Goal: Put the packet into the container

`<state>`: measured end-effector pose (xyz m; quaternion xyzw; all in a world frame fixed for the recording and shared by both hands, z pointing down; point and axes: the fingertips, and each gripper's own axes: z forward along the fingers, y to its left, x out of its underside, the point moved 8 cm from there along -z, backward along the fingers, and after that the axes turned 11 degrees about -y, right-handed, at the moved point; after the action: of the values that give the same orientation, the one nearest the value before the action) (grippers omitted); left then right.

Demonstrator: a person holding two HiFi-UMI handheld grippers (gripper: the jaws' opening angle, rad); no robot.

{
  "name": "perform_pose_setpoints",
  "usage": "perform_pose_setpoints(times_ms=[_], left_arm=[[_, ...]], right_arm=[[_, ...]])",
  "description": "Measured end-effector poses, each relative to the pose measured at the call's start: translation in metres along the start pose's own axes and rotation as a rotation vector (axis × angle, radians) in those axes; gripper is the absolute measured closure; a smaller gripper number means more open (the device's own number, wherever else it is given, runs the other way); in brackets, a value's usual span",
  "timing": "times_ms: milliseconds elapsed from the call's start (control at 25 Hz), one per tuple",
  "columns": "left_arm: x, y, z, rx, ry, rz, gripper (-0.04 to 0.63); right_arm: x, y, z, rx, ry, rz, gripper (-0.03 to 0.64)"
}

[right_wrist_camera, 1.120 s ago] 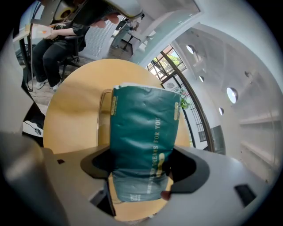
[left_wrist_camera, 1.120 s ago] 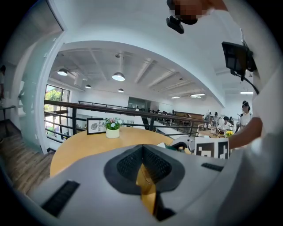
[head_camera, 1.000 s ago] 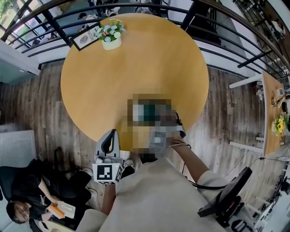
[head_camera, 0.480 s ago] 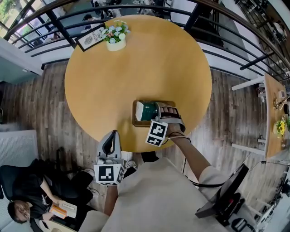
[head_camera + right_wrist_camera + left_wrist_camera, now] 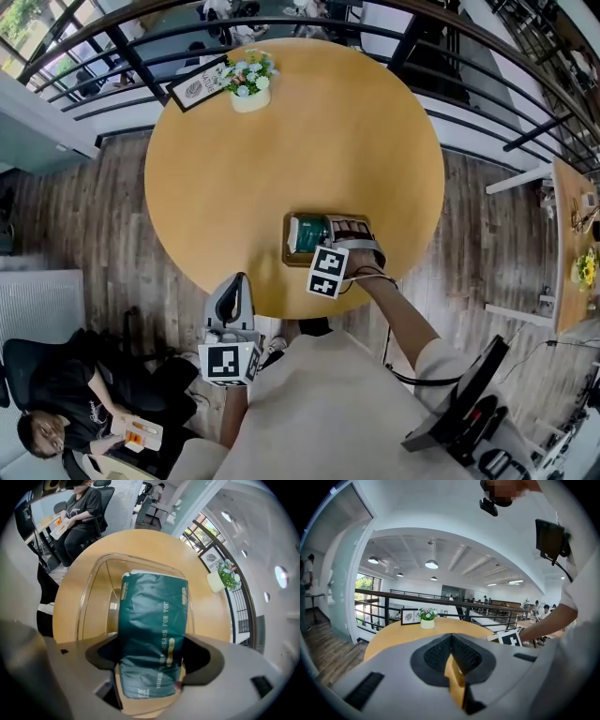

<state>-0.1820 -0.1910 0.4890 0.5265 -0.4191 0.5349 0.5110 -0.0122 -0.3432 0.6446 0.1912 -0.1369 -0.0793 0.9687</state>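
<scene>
— What has shifted since half a second ago?
— Very little. The right tongs [image 5: 336, 236] stay at the container [image 5: 289, 255]; only the whole head view has slid slightly. In that view the green packet [image 5: 307, 234] sits within the container on the near part of the round worktop [image 5: 281, 141], and the right tongs are at its right end. The left tongs [image 5: 234, 281] hang just off the worktop's near edge, well apart from both.
— And the left gripper view?
— The left tongs [image 5: 451, 641] have their jaws together, with nothing held.
— The right gripper view?
— The packet [image 5: 152, 616] runs lengthwise between the jaws, which press on its two sides. Its far end lies inside the clear container [image 5: 93, 588].
</scene>
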Motion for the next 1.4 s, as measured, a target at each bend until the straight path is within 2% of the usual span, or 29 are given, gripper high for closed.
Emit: perform_pose_setpoints(times_ms=[360, 680, 1080, 1240, 1320, 1360, 1400], left_arm=[[-0.009, 0.010, -0.004, -0.038, -0.032, 0.020, 0.591], [-0.015, 0.003, 0.003, -0.003, -0.054, 0.014, 0.589], [-0.023, -0.008, 0.003, 0.048, -0.093, 0.028, 0.589], [-0.026, -0.012, -0.001, 0.067, -0.107, 0.033, 0.590], [-0.028, -0.016, -0.003, 0.077, -0.117, 0.035, 0.591], [-0.029, -0.018, -0.004, 0.080, -0.122, 0.034, 0.591], [-0.030, -0.019, -0.005, 0.082, -0.127, 0.034, 0.590]], right_arm=[[0.000, -0.001, 0.006, -0.027, -0.014, 0.005, 0.244], [-0.003, -0.008, -0.010, -0.022, -0.032, 0.028, 0.232], [-0.003, -0.013, -0.039, 0.102, -0.064, 0.034, 0.244], [-0.004, -0.018, -0.053, 0.184, -0.089, 0.044, 0.322], [-0.004, -0.020, -0.059, 0.228, -0.104, 0.069, 0.399], [-0.003, -0.020, -0.062, 0.250, -0.111, 0.085, 0.479], [-0.001, -0.020, -0.064, 0.276, -0.117, 0.101, 0.526]])
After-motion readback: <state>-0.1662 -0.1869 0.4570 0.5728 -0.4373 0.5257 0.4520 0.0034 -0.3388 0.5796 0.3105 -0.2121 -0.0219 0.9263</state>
